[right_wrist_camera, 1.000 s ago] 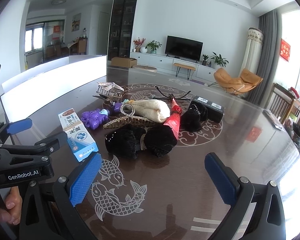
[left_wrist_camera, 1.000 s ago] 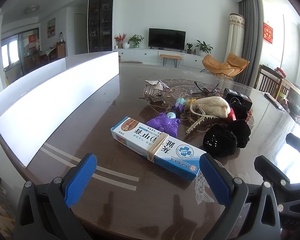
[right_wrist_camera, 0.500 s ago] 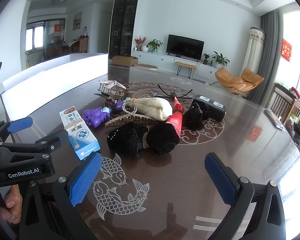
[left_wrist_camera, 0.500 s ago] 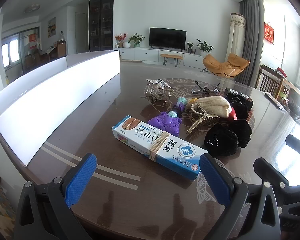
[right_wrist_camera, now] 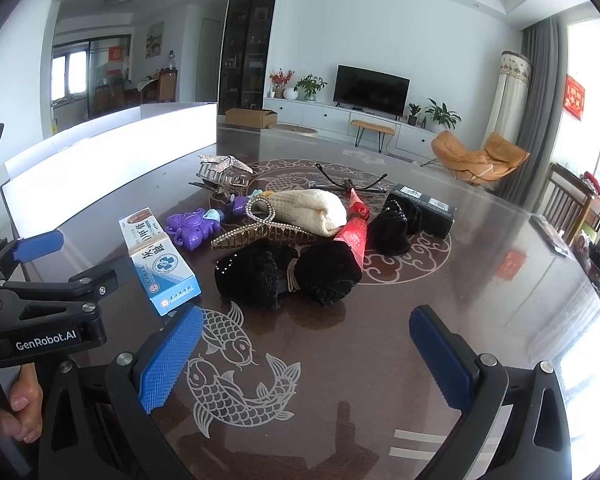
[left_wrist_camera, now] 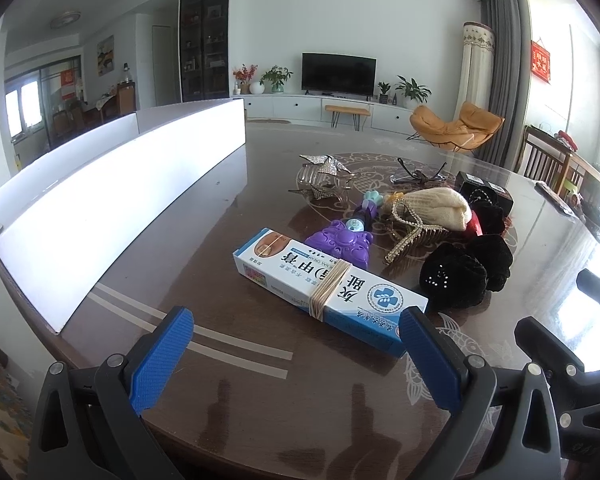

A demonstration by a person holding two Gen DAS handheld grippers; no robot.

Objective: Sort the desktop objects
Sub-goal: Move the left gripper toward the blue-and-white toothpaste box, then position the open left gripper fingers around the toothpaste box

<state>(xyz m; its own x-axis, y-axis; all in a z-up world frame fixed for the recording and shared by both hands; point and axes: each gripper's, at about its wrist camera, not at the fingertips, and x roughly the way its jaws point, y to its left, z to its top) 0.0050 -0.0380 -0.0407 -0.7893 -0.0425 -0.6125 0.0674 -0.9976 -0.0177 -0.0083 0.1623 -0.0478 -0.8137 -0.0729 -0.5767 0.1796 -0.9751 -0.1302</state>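
My left gripper [left_wrist_camera: 296, 356] hangs wide and empty over the near edge of the table [left_wrist_camera: 260, 400], with the blue-and-white box [left_wrist_camera: 328, 286] lying flat just beyond its fingers. A rubber band [left_wrist_camera: 329, 287] wraps the box around its middle. Touching the box's far side I see a purple toy [left_wrist_camera: 342, 242], and past that a silver hair clip [left_wrist_camera: 324, 178]. To the right of the toy lies a cream pouch [left_wrist_camera: 434, 208] with a beaded comb [left_wrist_camera: 410, 232] leaning against it. Two black scrunchies [left_wrist_camera: 466, 270] sit side by side near the box's right end.

My right gripper [right_wrist_camera: 300, 354] is also spread wide, holding nothing, above the fish inlay [right_wrist_camera: 240, 384] in the table. From its view a red packet [right_wrist_camera: 354, 232] lies between the pouch and another black scrunchie [right_wrist_camera: 396, 222], with a black box [right_wrist_camera: 424, 208] behind it and glasses [right_wrist_camera: 348, 184] further back. A long white board [left_wrist_camera: 112, 204] stands along the table's left side. A hand [right_wrist_camera: 14, 408] grips the left handle at that view's lower left.
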